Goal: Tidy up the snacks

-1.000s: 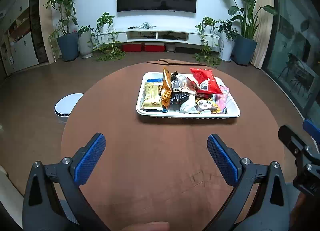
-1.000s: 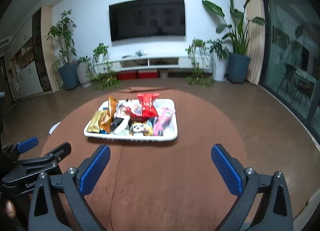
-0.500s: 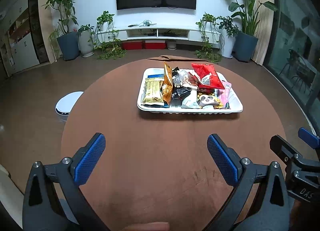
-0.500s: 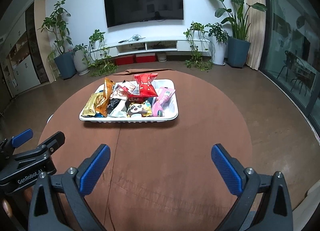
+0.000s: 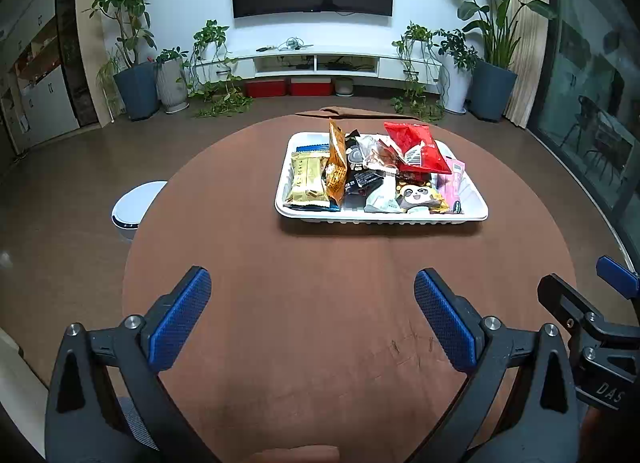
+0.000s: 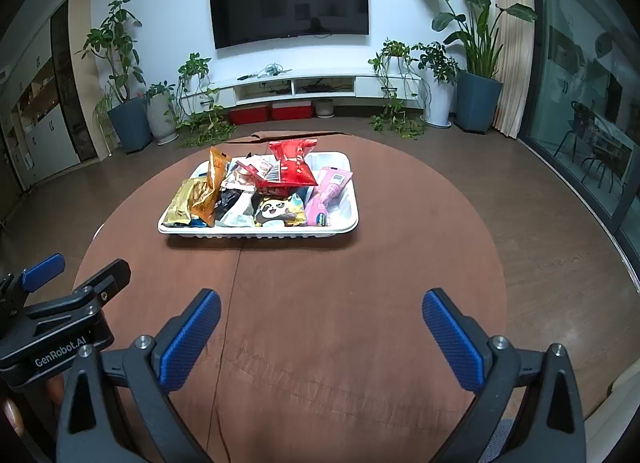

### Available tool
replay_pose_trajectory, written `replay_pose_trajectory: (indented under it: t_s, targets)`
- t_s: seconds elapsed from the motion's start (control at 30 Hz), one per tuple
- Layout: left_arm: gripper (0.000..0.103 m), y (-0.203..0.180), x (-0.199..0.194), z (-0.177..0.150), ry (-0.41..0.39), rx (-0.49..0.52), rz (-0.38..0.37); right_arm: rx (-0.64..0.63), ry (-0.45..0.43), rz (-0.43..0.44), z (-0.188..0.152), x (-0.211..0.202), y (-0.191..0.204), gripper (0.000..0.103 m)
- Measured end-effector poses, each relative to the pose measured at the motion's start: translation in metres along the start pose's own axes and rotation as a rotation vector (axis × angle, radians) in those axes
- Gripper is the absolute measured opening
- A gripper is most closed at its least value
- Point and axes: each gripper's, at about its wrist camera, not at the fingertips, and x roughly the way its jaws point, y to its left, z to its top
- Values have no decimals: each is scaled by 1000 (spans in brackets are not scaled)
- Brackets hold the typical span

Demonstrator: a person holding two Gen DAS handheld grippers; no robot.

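A white tray (image 5: 304, 215) sits on the far half of the round brown table (image 5: 320, 303), piled with snack packets: a gold one (image 5: 307, 181), an orange one (image 5: 337, 167), a red one (image 5: 416, 149), a panda one (image 5: 418, 195) and a pink one (image 5: 454, 179). The tray also shows in the right wrist view (image 6: 256, 231). My left gripper (image 5: 312, 311) is open and empty over the near table. My right gripper (image 6: 320, 327) is open and empty, beside the left one (image 6: 60, 303).
A white round device (image 5: 134, 209) stands on the floor left of the table. Potted plants (image 5: 134, 75), a low TV shelf (image 5: 320, 65) and a wall TV line the far wall. Glass doors are on the right.
Both grippers have tilted down and edged toward the tray, which appears lower and larger in the views. Both stay open and empty.
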Motion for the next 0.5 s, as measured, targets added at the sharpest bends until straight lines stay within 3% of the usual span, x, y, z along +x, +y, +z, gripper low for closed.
replay_pose_trajectory:
  t_s: [0.5]
  targets:
    - [103,1,6,-3,14,5,2,-5,8,0,-3,2,0,103]
